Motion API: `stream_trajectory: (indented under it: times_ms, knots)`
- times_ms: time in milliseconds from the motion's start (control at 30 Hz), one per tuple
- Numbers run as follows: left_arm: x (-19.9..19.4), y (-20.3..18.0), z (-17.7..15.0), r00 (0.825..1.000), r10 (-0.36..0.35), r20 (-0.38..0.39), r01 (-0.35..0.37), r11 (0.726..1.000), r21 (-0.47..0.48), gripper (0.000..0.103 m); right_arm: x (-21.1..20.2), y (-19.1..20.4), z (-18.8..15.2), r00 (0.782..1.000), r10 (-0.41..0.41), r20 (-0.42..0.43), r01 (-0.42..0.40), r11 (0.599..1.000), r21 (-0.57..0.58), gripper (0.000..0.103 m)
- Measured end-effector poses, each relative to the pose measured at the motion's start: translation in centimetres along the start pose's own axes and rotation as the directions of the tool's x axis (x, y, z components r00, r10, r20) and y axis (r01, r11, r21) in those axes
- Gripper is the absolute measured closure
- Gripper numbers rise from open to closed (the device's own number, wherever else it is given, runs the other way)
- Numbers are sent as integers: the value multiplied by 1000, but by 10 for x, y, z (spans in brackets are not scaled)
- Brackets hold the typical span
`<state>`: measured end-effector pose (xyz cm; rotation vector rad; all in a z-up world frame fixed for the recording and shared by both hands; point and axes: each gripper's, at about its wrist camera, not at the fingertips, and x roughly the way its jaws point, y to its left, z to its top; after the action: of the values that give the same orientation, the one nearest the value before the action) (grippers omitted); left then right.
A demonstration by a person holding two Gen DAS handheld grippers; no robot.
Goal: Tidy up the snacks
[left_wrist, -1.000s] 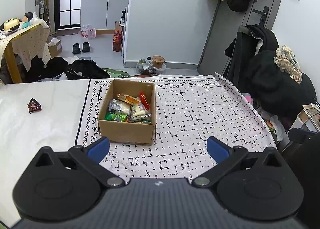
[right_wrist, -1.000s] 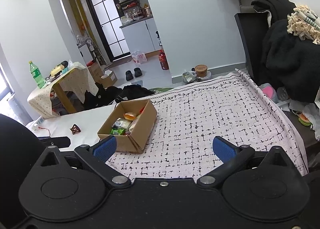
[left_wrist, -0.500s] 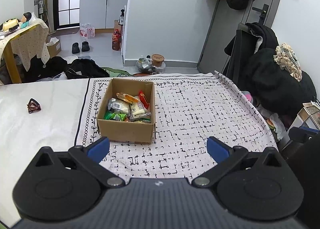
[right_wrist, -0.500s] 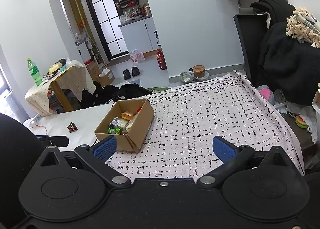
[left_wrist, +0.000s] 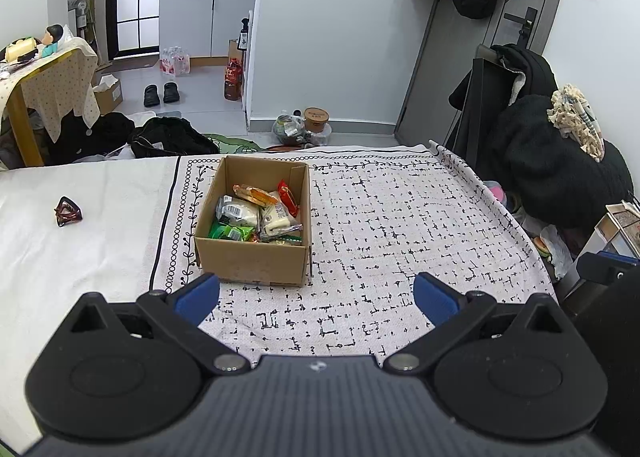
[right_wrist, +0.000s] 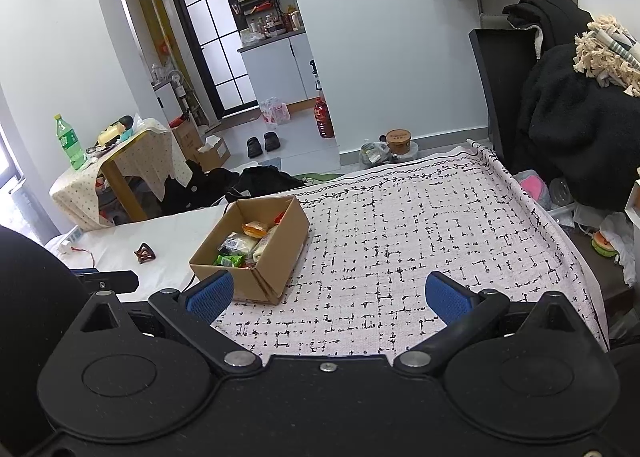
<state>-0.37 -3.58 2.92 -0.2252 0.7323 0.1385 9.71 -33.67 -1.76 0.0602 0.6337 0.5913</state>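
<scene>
An open cardboard box (left_wrist: 250, 263) stands on the patterned cloth (left_wrist: 392, 233), holding several snack packets (left_wrist: 256, 215) in green, white, orange and red. It also shows in the right wrist view (right_wrist: 276, 257), left of centre. My left gripper (left_wrist: 316, 299) is open and empty, held back from the box's near wall. My right gripper (right_wrist: 328, 297) is open and empty, to the right of the box and nearer than it.
A brown hair clip (left_wrist: 68, 211) lies on the white sheet left of the cloth. The cloth's right edge (left_wrist: 516, 217) drops off toward dark clothes and clutter. A draped side table (right_wrist: 116, 161) with a green bottle stands far left.
Both grippers have drawn back and up a little, so the box sits slightly farther away in both views. Both stay open and empty.
</scene>
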Motion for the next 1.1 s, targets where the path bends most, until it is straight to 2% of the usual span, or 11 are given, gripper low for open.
stream_trajectory:
  times_ms: [1100]
  knots:
    - [0,-1,2,1000,1,-3,-1,1000,0,0,-1,-1,2,1000,-9,-2,9,1000,-14,0]
